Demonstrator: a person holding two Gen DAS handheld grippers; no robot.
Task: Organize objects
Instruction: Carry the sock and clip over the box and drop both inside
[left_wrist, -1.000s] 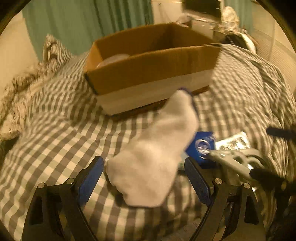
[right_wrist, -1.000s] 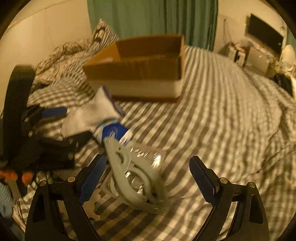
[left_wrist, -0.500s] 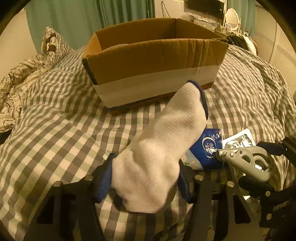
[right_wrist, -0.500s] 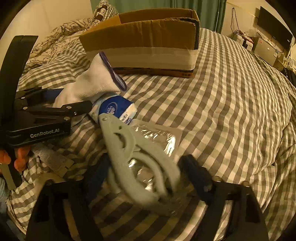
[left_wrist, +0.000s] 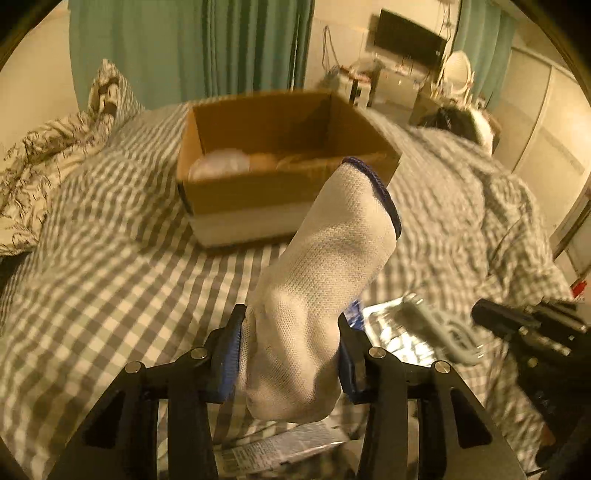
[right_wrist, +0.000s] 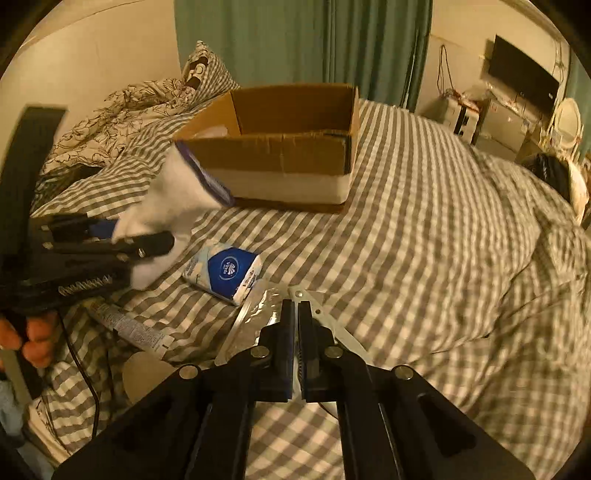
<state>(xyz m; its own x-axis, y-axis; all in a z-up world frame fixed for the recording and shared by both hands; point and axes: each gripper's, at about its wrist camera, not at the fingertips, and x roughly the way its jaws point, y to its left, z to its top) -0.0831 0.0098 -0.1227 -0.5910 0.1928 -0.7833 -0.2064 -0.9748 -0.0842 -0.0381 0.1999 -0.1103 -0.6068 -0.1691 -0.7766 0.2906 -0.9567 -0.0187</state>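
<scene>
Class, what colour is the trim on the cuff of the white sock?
Dark blue trim on the sock, clearest in the left wrist view.

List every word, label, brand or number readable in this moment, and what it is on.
None can be read.
Tissue pack: a round white logo and side print, too small.
Flat sachet: fine print, blurred.
Left claw body: white lettering, smeared by motion.
Cardboard box: no print visible.
</scene>
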